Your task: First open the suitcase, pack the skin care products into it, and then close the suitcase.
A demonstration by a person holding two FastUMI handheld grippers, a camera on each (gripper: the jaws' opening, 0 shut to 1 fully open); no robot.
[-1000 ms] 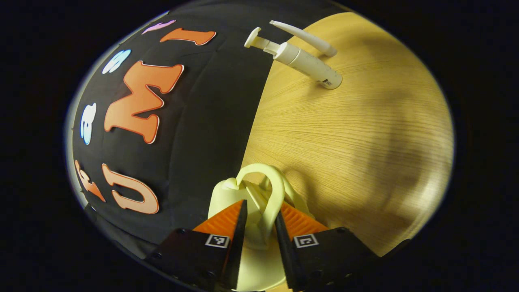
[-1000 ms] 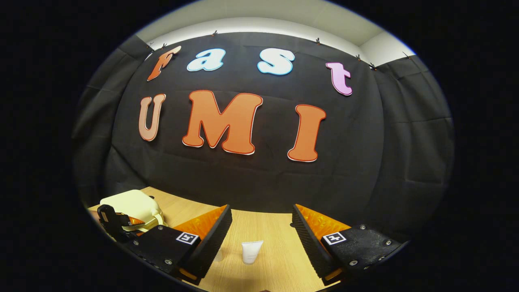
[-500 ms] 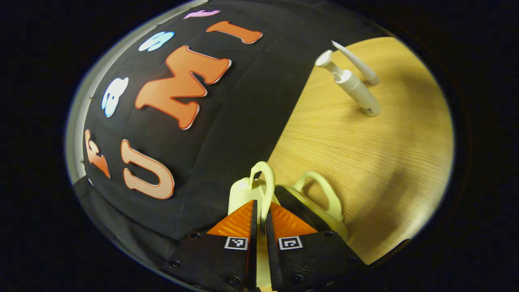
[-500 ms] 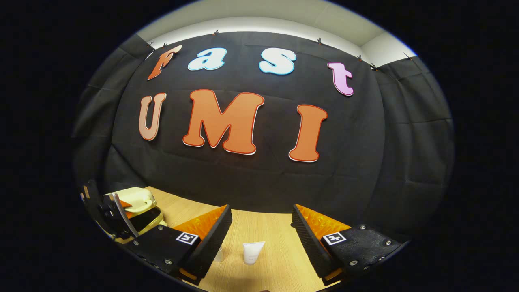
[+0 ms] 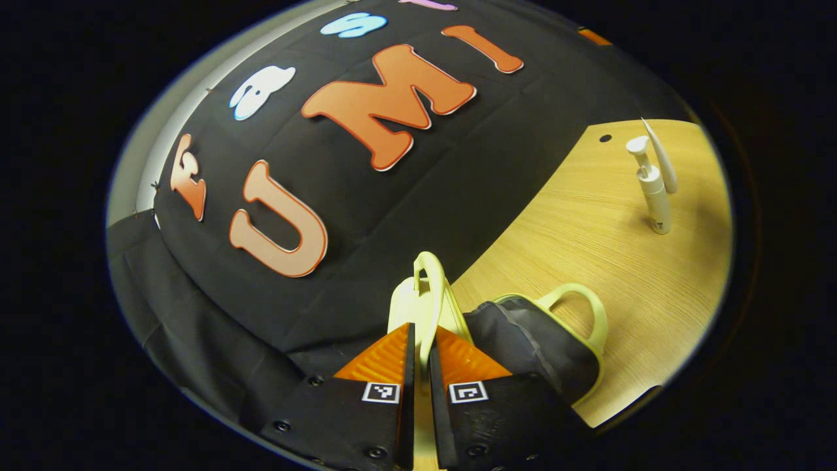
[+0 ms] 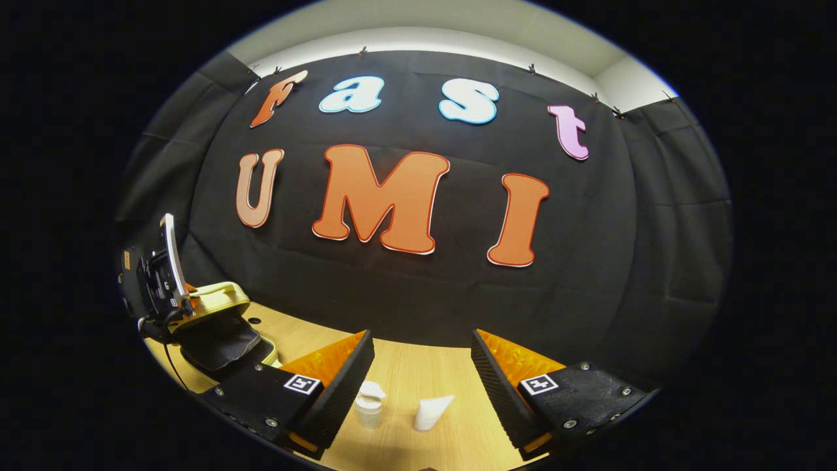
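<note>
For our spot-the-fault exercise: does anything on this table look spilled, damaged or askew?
Nothing stands out. The suitcase is half open because the left claw lifts its lid handle; the pump bottle and tube stand upright, unspilled.

One pale yellow suitcase [image 5: 523, 327], one white pump bottle [image 5: 654, 190], one white tube [image 5: 662, 160], two claws.

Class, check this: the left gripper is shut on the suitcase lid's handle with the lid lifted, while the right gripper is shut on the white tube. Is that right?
Not quite. The right gripper is open and holds nothing; in the right gripper view the white tube lies on the table between its spread fingers. The left gripper is indeed shut on the handle, lid lifted.
</note>
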